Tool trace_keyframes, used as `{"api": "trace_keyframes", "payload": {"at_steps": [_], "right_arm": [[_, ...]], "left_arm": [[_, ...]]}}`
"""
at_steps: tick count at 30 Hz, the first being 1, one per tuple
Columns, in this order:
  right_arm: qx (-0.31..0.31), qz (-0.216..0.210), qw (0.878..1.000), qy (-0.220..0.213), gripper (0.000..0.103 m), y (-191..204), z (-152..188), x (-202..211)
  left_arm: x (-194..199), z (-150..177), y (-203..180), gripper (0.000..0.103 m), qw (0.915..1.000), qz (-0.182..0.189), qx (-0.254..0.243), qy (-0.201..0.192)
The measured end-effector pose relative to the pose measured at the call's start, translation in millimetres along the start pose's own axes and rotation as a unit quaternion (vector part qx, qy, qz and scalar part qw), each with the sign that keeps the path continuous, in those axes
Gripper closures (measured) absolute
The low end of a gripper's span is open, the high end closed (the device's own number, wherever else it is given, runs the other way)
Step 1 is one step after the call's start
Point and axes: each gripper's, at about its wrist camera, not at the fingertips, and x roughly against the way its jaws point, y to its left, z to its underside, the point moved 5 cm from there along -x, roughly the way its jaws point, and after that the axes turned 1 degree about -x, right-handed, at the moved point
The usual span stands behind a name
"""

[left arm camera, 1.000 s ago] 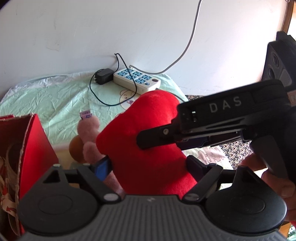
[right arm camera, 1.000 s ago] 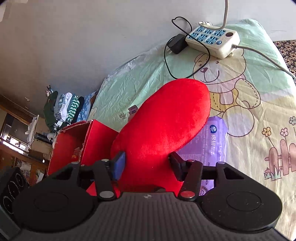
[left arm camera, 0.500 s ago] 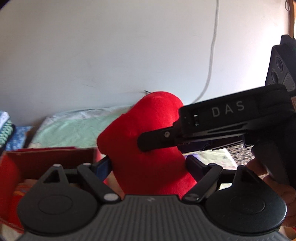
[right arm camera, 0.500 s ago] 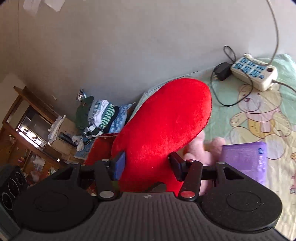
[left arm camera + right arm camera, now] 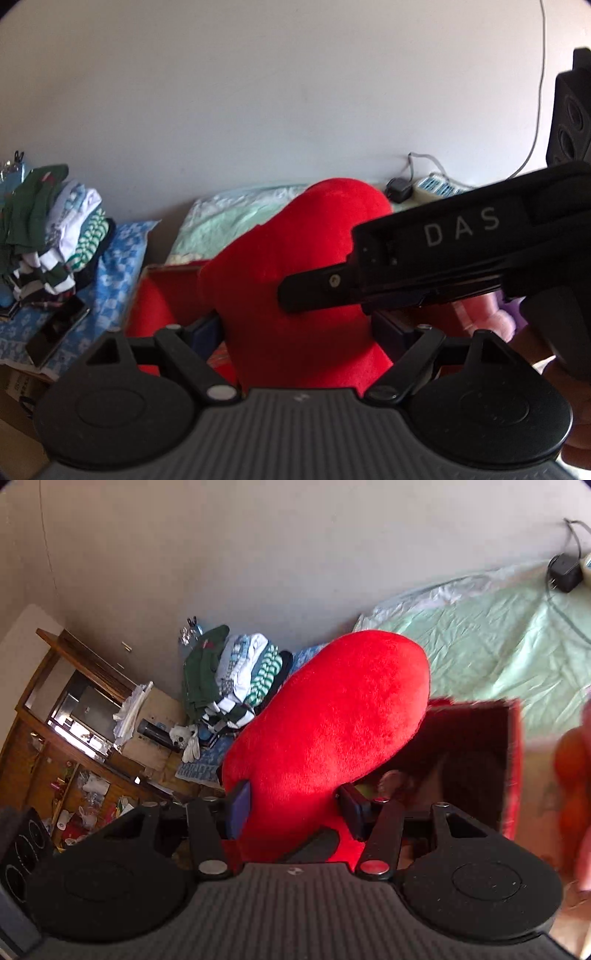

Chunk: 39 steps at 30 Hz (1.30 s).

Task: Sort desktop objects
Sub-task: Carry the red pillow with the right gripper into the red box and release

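A red heart-shaped plush cushion [image 5: 295, 266] is held in the air by both grippers. My left gripper [image 5: 299, 328] is shut on its lower part. My right gripper [image 5: 295, 805] is shut on it too, and its black body crosses the left wrist view [image 5: 443, 251]. The cushion [image 5: 325, 727] hangs over the open red cardboard box [image 5: 511, 760], also in the left wrist view [image 5: 155, 302]. A pink plush toy [image 5: 480, 314] lies at the right, partly hidden behind the right gripper.
A pile of folded clothes [image 5: 48, 214] sits on a blue checked cloth [image 5: 118, 251] to the left. A power strip [image 5: 439, 188] and adapter [image 5: 563, 574] lie on the green sheet [image 5: 498, 642] by the wall. A wooden cabinet [image 5: 55, 738] stands far left.
Both grippers have lifted the red cushion off the bed and carried it left over the red box. The views have swung left, so the clothes pile now shows.
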Motion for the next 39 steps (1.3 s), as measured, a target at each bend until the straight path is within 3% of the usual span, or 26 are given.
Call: {"api": "trace_keyframes", "payload": {"at_steps": [5,12,21,25,28,33,39], "right_arm": [[-0.003,0.025,0.999,0.019,0.048,18,12,-41],[-0.002,0.053,0.998,0.041,0.048,33,21,-78],[0.004,0.065,0.994,0.092,0.047,37,20,-110],[-0.014,0.075,0.989,0.125,0.047,29,23,-127],[-0.015,0.07,0.989,0.132,0.039,29,25,-131],[0.006,0.066,0.991,0.12,0.035,36,21,-116],[0.001,0.067,0.997,0.033,0.036,34,3,-64]], "left_arm": [[-10,16,58,0.019,0.9997,-0.003,0.001,0.026],[-22,29,94,0.018,0.9978,0.018,0.035,0.053],[-25,35,103,0.022,0.9986,0.002,0.024,0.046],[-29,36,101,0.031,0.9988,-0.02,-0.008,0.044],[-29,36,103,0.031,0.9988,-0.019,-0.017,0.043],[-22,30,104,0.021,0.9992,-0.011,-0.018,0.034],[-1,14,103,0.021,0.9999,-0.006,-0.011,-0.001]]}}
